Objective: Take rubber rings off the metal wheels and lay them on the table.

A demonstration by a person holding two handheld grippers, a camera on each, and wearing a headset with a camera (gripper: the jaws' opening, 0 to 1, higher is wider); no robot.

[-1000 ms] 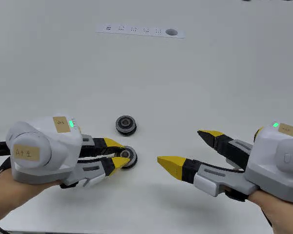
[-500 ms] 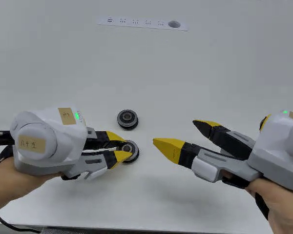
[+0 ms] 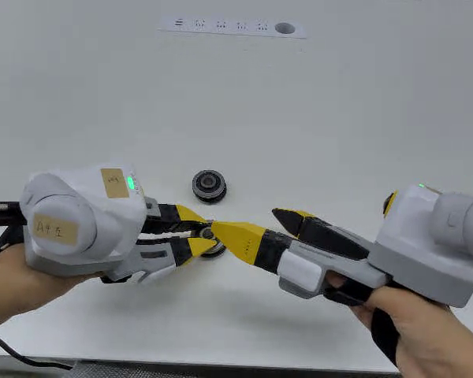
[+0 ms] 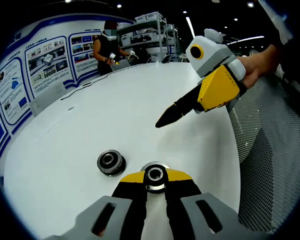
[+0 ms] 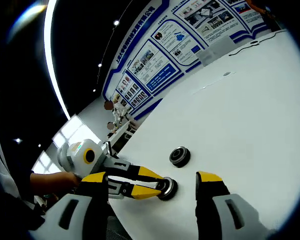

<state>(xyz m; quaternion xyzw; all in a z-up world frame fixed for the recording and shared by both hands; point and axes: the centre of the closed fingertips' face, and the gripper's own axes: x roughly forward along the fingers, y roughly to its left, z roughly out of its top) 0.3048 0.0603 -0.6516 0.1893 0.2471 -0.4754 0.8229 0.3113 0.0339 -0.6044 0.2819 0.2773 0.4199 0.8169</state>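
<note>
My left gripper (image 3: pixel 204 233) is shut on a small metal wheel (image 3: pixel 210 235) with a black rubber ring, held low over the white table (image 3: pixel 315 118). The left gripper view shows that wheel (image 4: pixel 155 177) pinched between the yellow tips of my left gripper (image 4: pixel 155 175). A second wheel (image 3: pixel 209 185) lies flat on the table just behind it, also seen as the wheel (image 4: pixel 110 162) and the wheel (image 5: pixel 180 156). My right gripper (image 3: pixel 248 220) is open, its near yellow tip right beside the held wheel (image 5: pixel 167 188). My right gripper (image 5: pixel 152 176) has nothing between its jaws.
A white power strip (image 3: pixel 232 26) lies flat at the far side of the table. The table's front edge (image 3: pixel 221 366) runs just below both hands. A person (image 4: pixel 109 47) stands at the far end of the room.
My right gripper has swung left, still open, until its near tip reaches the held wheel. My left gripper has stayed shut on the wheel and barely moved.
</note>
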